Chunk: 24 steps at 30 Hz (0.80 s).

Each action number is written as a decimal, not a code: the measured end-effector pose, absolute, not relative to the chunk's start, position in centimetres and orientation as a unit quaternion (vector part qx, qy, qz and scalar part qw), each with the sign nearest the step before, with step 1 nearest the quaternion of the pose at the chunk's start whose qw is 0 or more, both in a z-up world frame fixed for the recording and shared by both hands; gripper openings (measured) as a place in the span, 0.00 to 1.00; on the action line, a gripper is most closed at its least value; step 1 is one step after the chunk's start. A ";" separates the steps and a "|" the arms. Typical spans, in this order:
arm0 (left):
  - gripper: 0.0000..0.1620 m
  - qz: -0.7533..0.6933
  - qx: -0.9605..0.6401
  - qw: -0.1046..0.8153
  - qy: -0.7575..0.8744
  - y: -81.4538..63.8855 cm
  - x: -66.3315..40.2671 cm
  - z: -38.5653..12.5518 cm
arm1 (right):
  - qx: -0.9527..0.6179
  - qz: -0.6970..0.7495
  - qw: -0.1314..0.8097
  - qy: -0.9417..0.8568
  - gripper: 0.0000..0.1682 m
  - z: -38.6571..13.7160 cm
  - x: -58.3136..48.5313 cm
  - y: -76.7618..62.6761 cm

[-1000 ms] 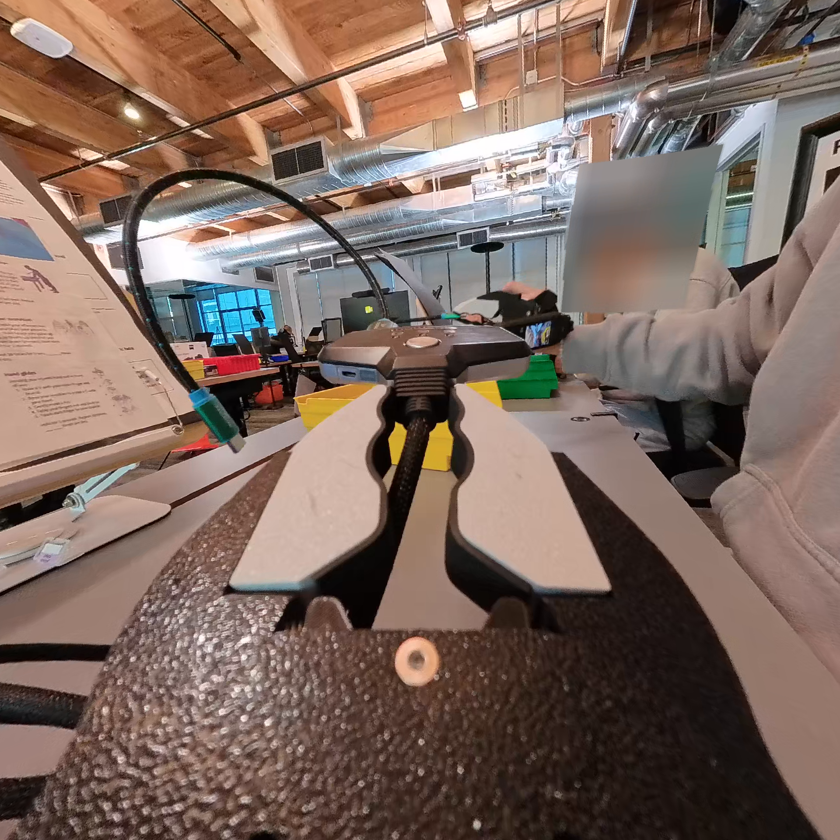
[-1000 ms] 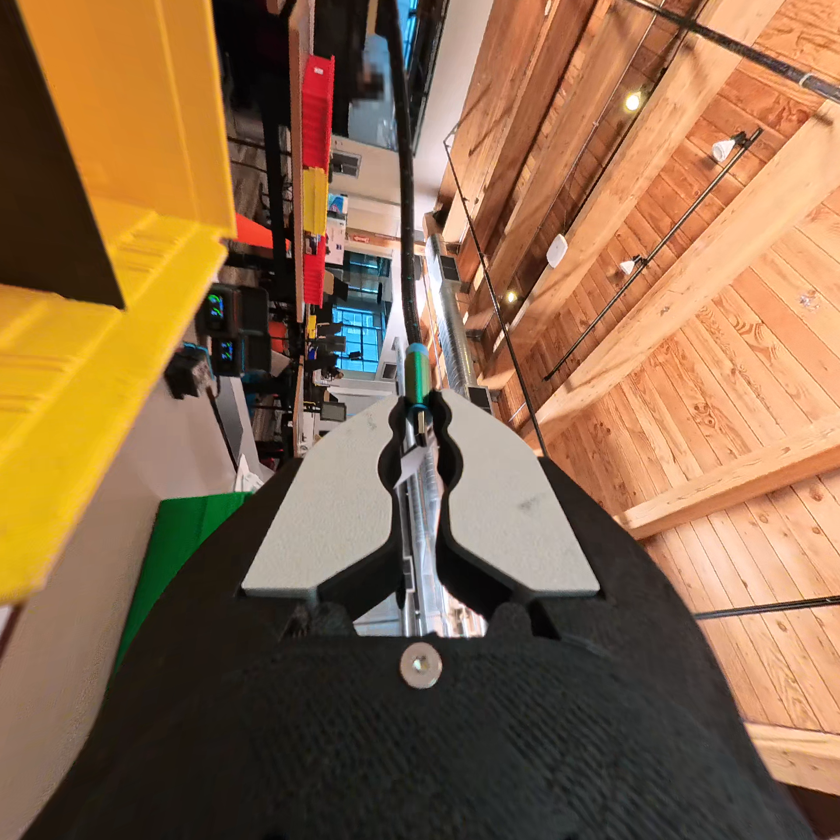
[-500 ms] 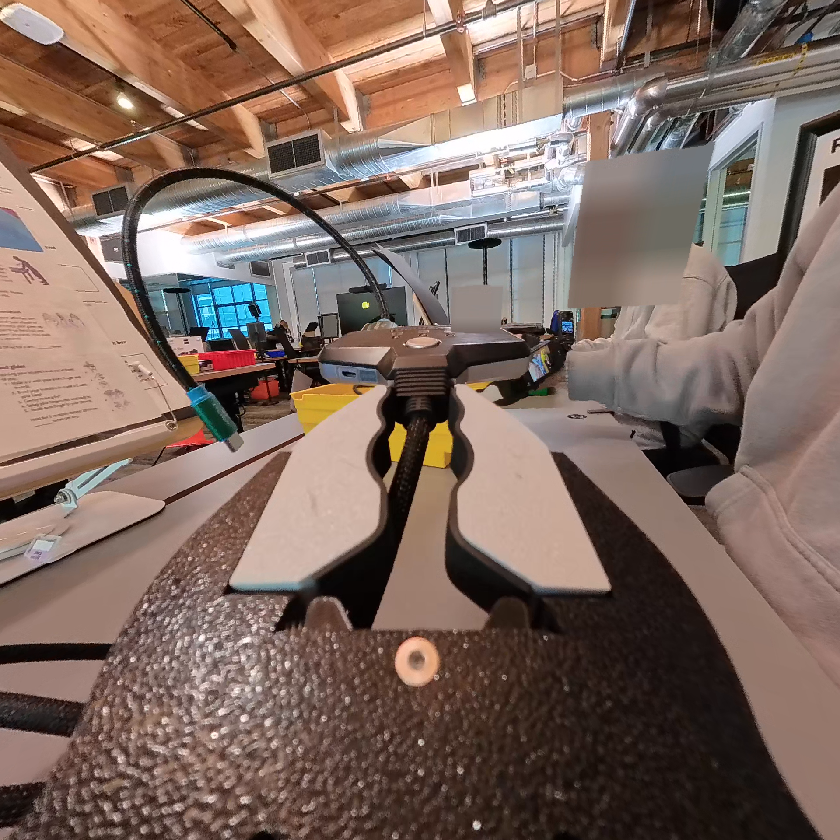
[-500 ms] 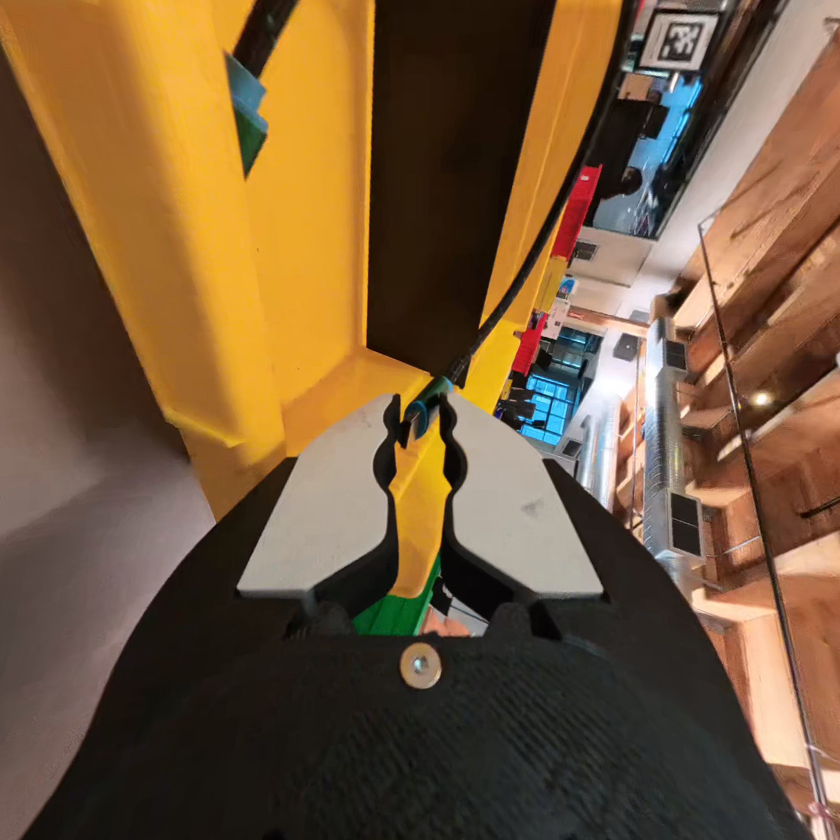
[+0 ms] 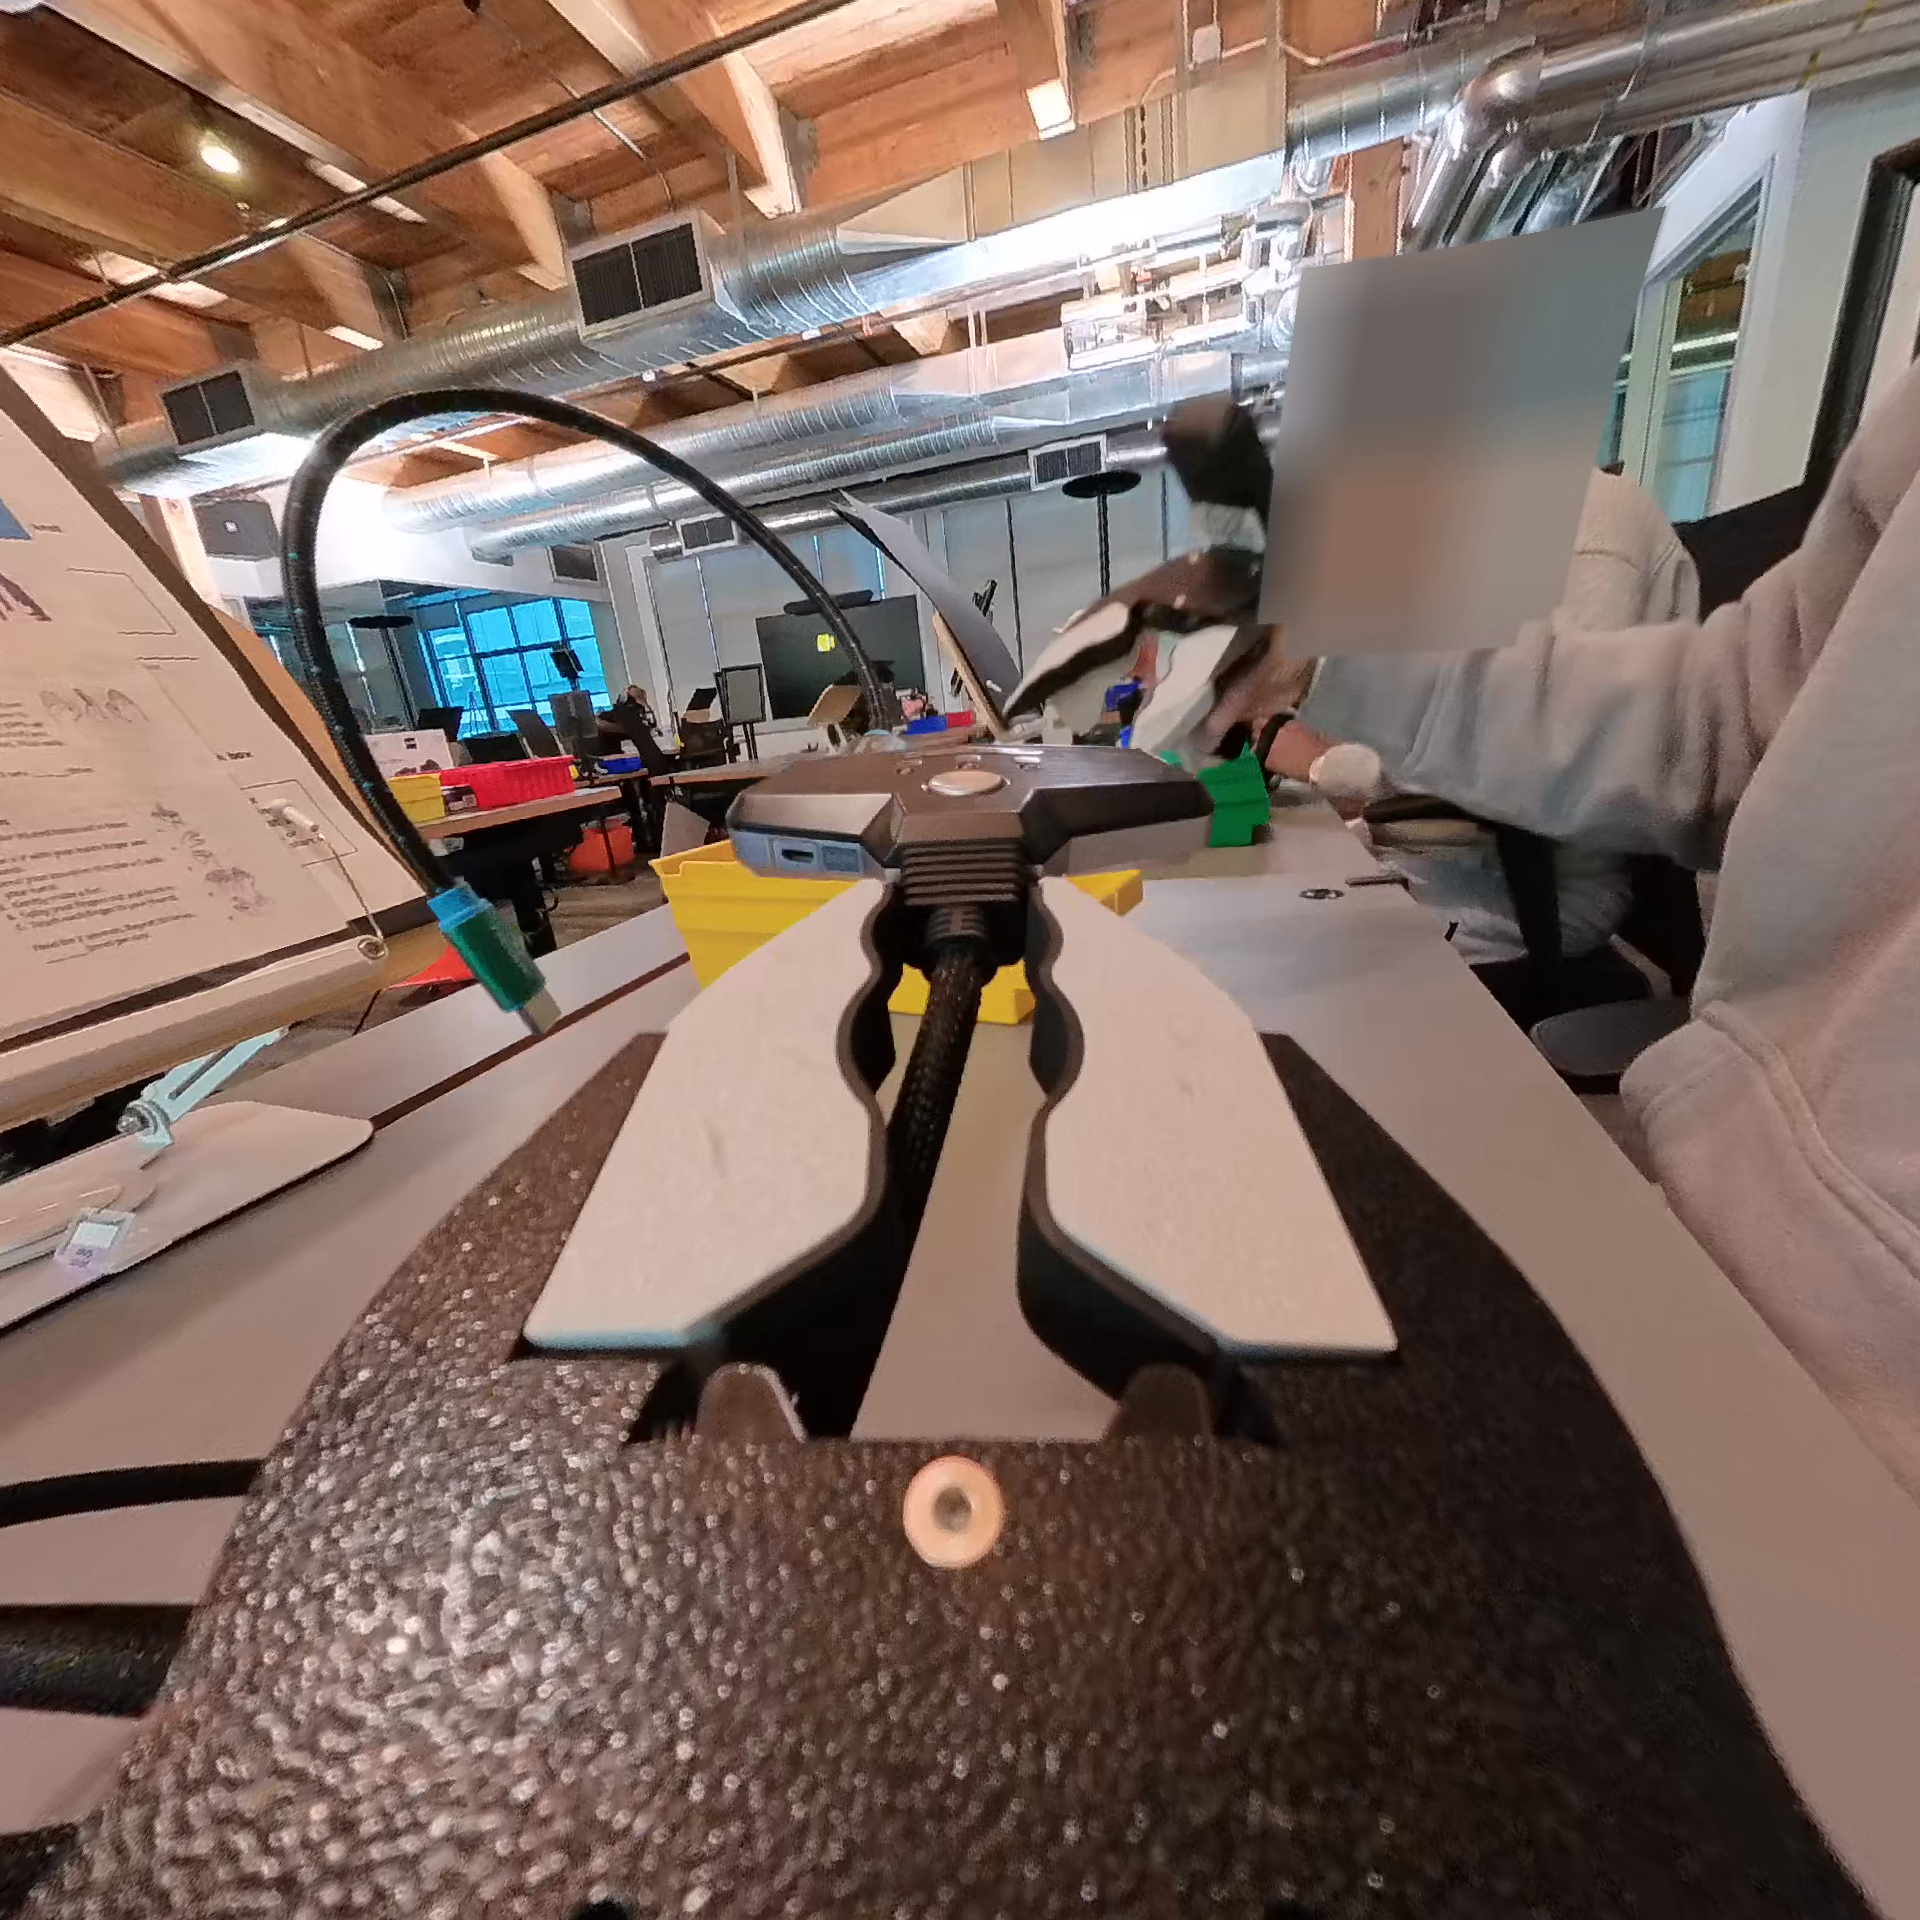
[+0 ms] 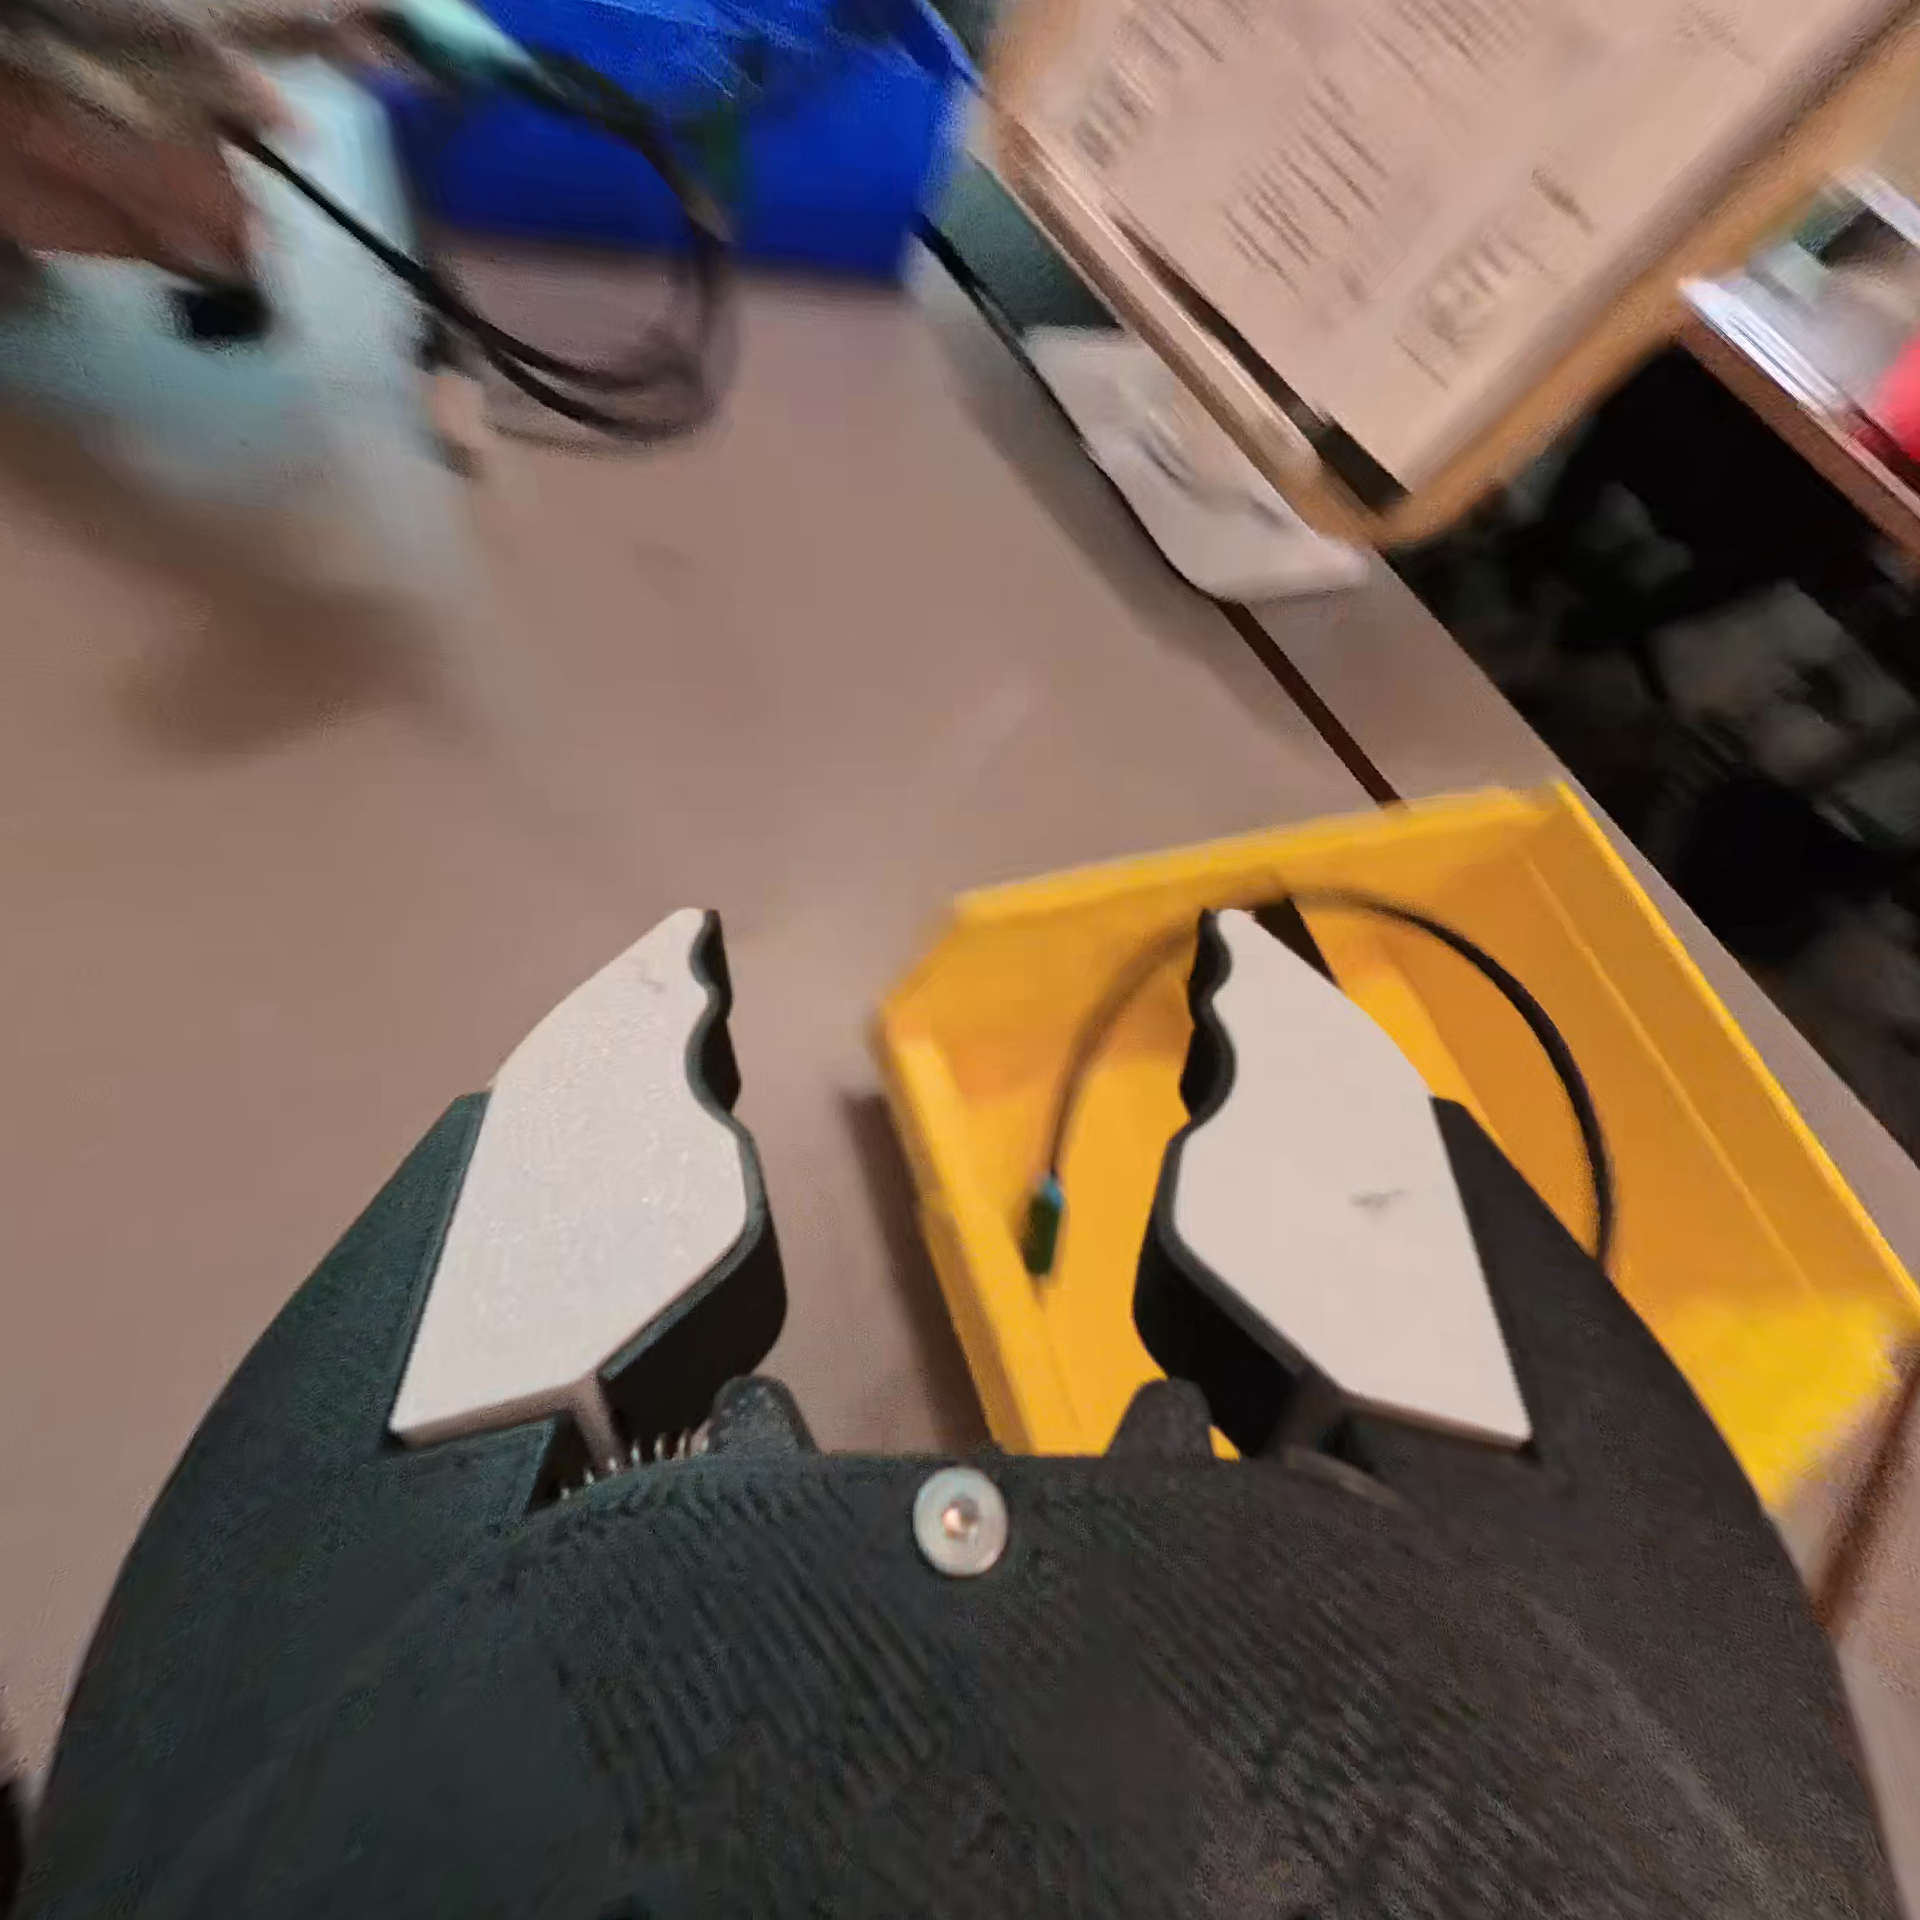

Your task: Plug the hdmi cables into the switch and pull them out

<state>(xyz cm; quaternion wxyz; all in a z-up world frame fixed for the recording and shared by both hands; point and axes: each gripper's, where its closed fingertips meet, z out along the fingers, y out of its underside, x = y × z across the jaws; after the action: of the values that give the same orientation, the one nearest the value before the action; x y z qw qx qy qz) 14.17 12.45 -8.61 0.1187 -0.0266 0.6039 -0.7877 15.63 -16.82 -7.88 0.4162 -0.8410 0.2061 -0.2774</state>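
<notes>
While clamped on the black braided switch cable (image 5: 940,1039), left gripper (image 5: 958,914); right gripper (image 6: 956,935) spread wide, empty, above yellow plastic bin (image 6: 1714,1174).

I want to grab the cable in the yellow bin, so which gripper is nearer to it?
Right. The right gripper hangs open just above the yellow bin holding the cable; the left gripper is clamped at the switch, nearer the camera than the bin.

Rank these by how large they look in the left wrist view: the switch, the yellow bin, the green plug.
1. Switch, though nearness to the camera enlarges it.
2. Yellow bin, partly hidden behind the switch.
3. Green plug, smallest.
</notes>
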 end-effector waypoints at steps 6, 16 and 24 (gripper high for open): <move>0.13 -0.772 -0.013 0.124 0.623 11.8 13.9 -9.1 | -0.860 -0.253 0.441 0.044 0.37 -3.7 12.8 -4.9; 0.13 -0.735 0.034 0.141 0.663 10.7 12.8 -10.2 | -0.913 -0.195 0.351 -0.078 0.23 -7.3 15.7 4.0; 0.13 -0.739 0.044 0.134 0.659 10.7 12.4 -10.2 | -0.910 -0.150 0.382 -0.067 0.14 -8.4 15.7 4.9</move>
<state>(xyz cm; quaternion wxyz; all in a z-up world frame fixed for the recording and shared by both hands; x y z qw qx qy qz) 12.43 10.69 -10.15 0.1341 0.0442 0.6592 -0.7386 15.75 4.91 -8.43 0.3818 -0.9095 -0.0669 -0.1501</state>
